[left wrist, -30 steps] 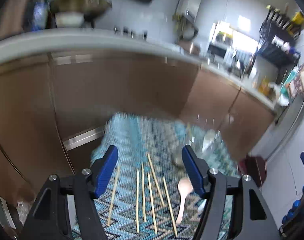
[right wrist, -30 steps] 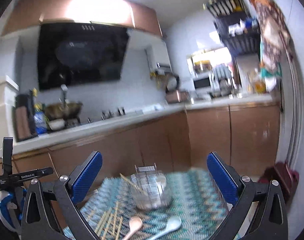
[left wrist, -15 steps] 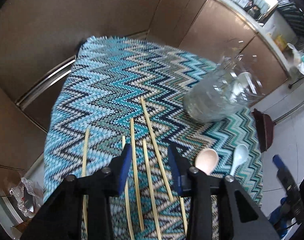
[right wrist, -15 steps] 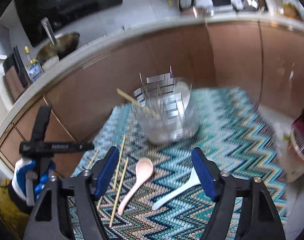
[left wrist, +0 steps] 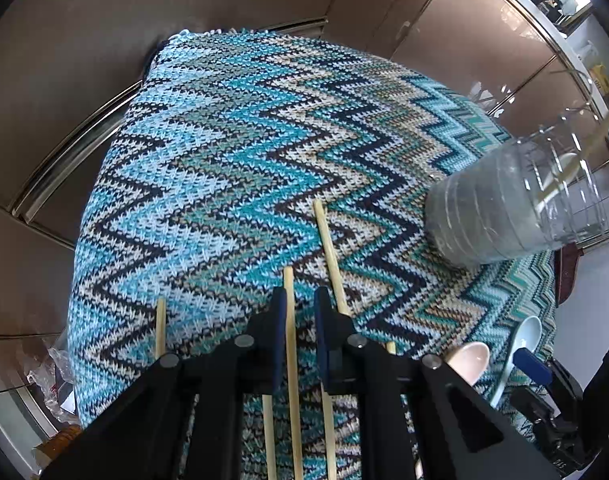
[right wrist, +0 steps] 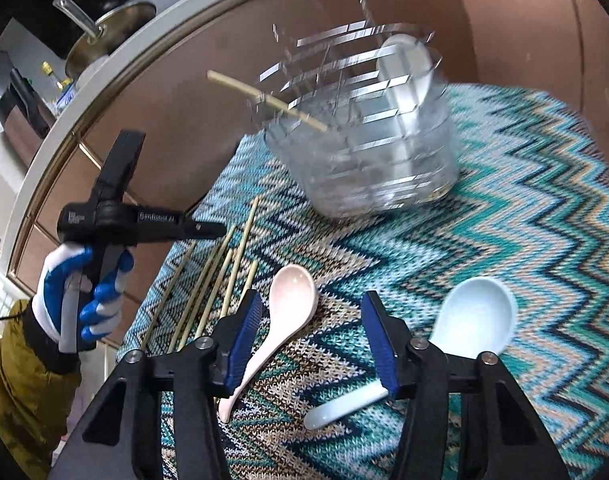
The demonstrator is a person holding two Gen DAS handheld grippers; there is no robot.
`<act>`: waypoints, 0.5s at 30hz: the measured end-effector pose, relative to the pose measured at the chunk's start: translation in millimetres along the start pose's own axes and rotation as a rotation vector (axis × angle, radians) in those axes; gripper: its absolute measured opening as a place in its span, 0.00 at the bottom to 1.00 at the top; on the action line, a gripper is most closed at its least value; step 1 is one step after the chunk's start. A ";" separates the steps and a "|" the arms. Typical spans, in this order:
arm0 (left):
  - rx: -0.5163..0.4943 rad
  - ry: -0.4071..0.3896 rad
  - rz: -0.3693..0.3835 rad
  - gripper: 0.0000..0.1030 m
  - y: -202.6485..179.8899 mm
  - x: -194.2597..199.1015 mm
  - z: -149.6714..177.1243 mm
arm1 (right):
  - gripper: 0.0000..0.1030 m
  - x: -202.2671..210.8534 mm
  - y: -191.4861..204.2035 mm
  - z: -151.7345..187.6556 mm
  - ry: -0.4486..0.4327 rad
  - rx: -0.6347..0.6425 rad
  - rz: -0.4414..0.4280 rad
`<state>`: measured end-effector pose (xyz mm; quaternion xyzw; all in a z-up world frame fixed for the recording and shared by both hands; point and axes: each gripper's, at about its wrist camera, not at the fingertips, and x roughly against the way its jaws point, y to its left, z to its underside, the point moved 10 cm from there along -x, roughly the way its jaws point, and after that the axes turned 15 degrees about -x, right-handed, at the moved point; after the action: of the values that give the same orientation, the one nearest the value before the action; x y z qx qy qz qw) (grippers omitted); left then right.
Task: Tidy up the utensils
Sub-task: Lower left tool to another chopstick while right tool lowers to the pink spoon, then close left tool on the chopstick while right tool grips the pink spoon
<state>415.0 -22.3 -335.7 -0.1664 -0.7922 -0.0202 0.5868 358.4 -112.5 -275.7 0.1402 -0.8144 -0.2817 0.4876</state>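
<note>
Looks like the pick-up step for both hands at once, with a clear holder [right wrist: 368,140] at the far end of the zigzag cloth [left wrist: 224,160] already carrying one chopstick and a white spoon. The left gripper [left wrist: 298,300] is closing its jaws on a chopstick [left wrist: 290,344] that runs straight up the narrow gap between the pads, hugging the left one; I can't tell if it's pinched yet. Other chopsticks lie just outside each finger. The right gripper [right wrist: 310,312] is also closing, roughly half spread, with the pink spoon [right wrist: 292,296] lying in the gap by the left finger, untouched, and the pale blue spoon [right wrist: 472,312] outside the right finger. Next I'd guess: finish the squeeze, lift, carry to the holder.
</note>
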 end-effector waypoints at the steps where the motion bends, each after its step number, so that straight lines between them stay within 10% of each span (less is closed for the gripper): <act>1: -0.003 0.006 -0.006 0.12 0.6 -1.8 -0.7 | 0.48 -5.0 -1.6 -0.8 0.011 -0.003 0.000; 15: 0.006 0.048 -0.026 0.08 6.8 -16.2 0.6 | 0.34 -55.3 -2.4 -5.5 0.148 0.018 0.000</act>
<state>420.6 -19.6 -352.2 -0.1538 -0.7801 -0.0293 0.6057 390.0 -88.4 -314.6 0.1651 -0.7787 -0.2629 0.5453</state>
